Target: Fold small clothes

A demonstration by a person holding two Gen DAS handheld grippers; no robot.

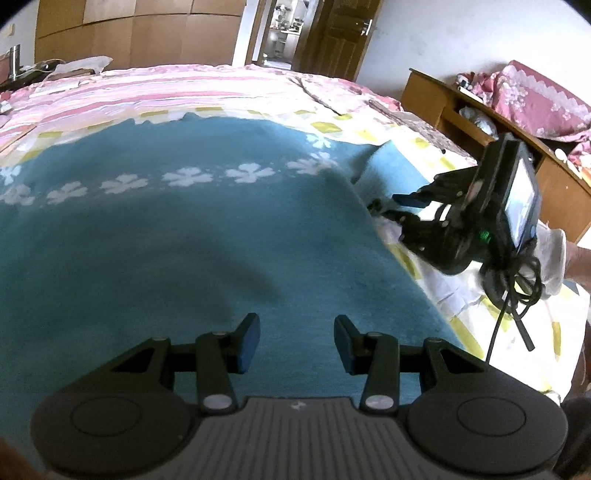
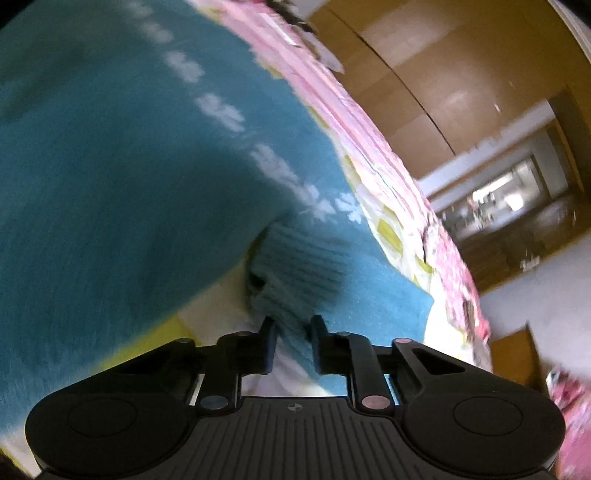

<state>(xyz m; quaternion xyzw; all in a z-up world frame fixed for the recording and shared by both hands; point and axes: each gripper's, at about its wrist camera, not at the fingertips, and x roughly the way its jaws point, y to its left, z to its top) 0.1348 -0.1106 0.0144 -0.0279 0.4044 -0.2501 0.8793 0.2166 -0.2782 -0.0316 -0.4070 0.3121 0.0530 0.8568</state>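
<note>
Pinching the teal sweater [image 2: 110,184] cuff, right tool [image 2: 291,345]; left tool [image 1: 297,341] open, empty.

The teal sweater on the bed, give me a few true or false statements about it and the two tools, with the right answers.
1. The teal sweater has a row of white flowers across it. True.
2. The left tool is clamped on the sweater. False: its fingers stand apart over the sweater with nothing pinched between them.
3. The right tool is closed on the sweater's ribbed cuff. True: knit fabric sits between its fingers.
4. The sweater lies on a bare wooden table. False: it lies on a bed with pink striped and yellow checked bedding.
5. The door at the far end of the room is shut. False: it stands open.
</note>
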